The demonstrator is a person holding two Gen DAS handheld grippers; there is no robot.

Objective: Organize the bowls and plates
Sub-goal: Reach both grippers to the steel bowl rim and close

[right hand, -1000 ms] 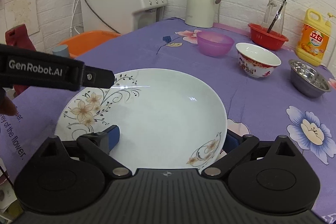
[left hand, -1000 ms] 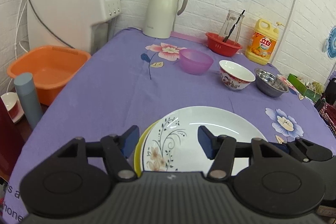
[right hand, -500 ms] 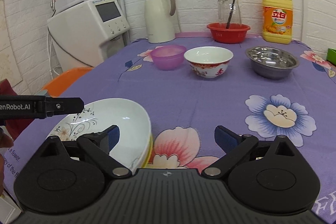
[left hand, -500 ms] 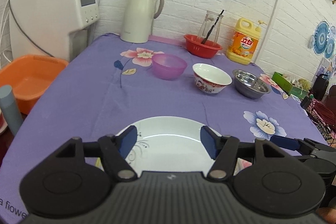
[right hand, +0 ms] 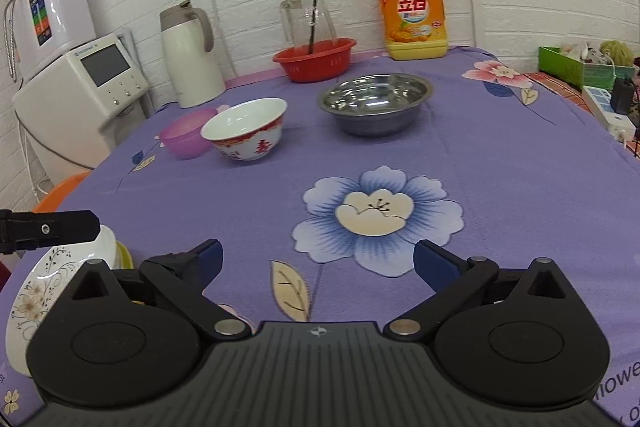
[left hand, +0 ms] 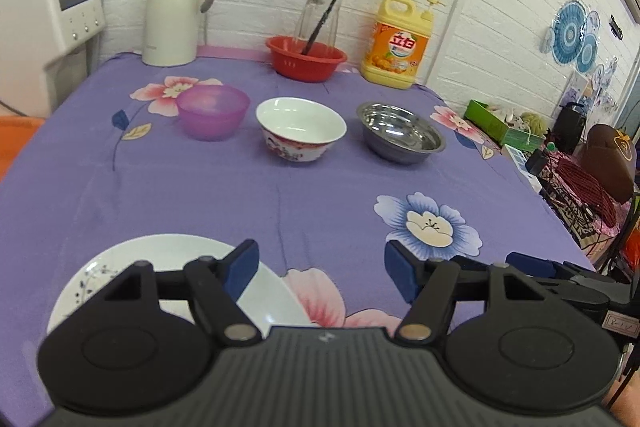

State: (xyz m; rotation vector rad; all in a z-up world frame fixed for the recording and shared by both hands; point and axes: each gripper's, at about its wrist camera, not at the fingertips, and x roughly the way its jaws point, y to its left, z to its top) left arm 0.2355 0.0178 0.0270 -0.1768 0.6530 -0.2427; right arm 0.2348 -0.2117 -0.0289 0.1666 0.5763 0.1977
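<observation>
Item: three bowls in a row beyond the white plate point(left hand: 160, 259): purple bowl point(left hand: 212, 110), porcelain bowl point(left hand: 301, 135), steel bowl point(right hand: 374, 103).
Left gripper point(left hand: 320, 269): released, empty, nearer purple bowl.
Right gripper point(right hand: 318, 261): released, empty, nearer steel bowl.

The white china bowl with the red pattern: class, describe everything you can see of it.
The china bowl is glossy white inside, with a red patterned band outside and a red character on its side. It stands upright and empty on the purple cloth, on a narrow foot, between the purple bowl and steel bowl, touching neither.
</observation>
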